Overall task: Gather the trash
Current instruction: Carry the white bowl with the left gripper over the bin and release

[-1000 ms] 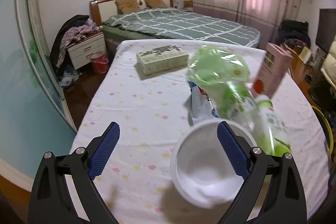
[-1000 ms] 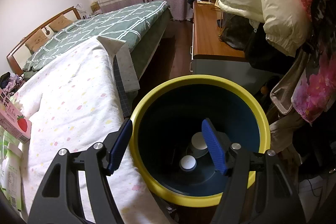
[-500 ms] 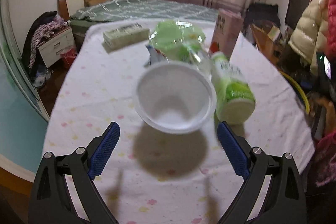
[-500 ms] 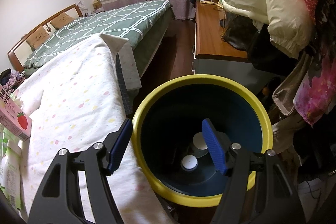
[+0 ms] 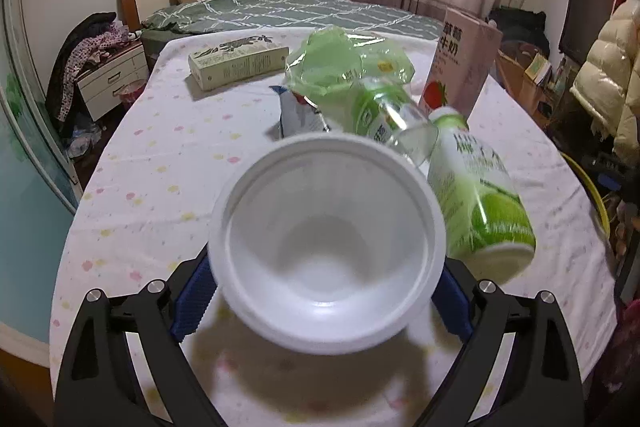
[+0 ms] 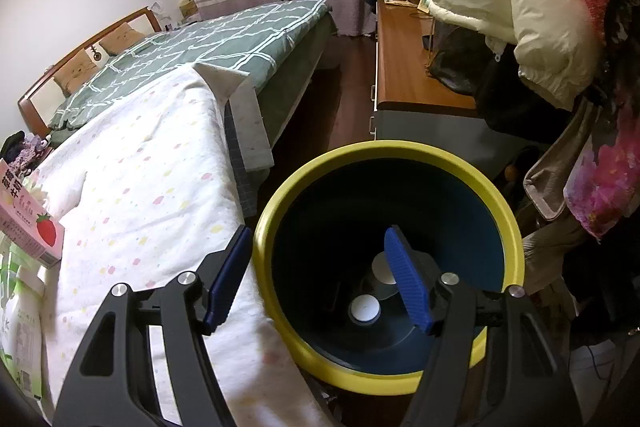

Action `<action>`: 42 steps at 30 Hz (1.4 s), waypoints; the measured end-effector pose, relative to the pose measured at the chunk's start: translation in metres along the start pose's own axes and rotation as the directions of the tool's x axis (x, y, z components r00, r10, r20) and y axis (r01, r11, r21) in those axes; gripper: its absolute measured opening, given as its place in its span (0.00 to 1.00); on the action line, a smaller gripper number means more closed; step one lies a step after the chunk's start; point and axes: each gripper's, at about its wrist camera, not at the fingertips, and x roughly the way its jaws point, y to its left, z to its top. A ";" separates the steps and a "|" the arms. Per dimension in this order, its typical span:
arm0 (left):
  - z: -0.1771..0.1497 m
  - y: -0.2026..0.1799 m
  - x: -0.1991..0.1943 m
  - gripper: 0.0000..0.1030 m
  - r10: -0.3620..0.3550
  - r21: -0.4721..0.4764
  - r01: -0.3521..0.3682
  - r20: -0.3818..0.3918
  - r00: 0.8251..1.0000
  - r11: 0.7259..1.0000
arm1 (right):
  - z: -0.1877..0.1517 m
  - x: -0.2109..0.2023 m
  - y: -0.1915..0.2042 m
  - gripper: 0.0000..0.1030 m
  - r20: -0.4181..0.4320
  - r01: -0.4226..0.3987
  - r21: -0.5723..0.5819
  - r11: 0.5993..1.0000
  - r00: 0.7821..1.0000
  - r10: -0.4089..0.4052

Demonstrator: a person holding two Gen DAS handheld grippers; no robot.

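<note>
Now down over the white bowl [image 5: 326,267], left gripper [image 5: 320,301] with fingers either side of its rim, closing, pads not clearly pressing yet. Earlier hung short of the bowl. Just past the bowl on the spotted cloth [image 5: 168,163]: green bottle [image 5: 476,195], clear bottle [image 5: 384,115], pink carton [image 5: 464,67]. Right gripper [image 6: 320,281] unmoved, clamped across the yellow rim of the bin [image 6: 400,195], one finger outside, one inside.
</note>
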 end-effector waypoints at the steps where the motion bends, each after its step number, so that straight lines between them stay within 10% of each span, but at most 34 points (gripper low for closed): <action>1: 0.002 0.001 0.001 0.86 -0.003 -0.003 0.003 0.004 1.000 1.000 | 0.000 0.000 0.000 0.63 -0.001 -0.001 0.001 1.000 1.000 0.001; 21: 0.026 -0.023 -0.065 0.81 -0.014 0.049 0.010 0.101 0.995 0.999 | -0.007 -0.012 -0.010 0.63 0.030 -0.031 -0.008 0.999 0.999 0.032; 31: 0.063 -0.122 -0.068 0.81 -0.188 0.186 0.163 0.125 0.974 0.969 | -0.011 -0.033 -0.066 0.63 0.066 -0.017 0.054 0.998 0.998 0.014; 42: 0.086 -0.288 -0.009 0.81 -0.377 0.334 0.362 -0.021 0.926 0.870 | -0.022 -0.064 -0.122 0.64 0.100 -0.004 0.094 0.996 0.995 -0.006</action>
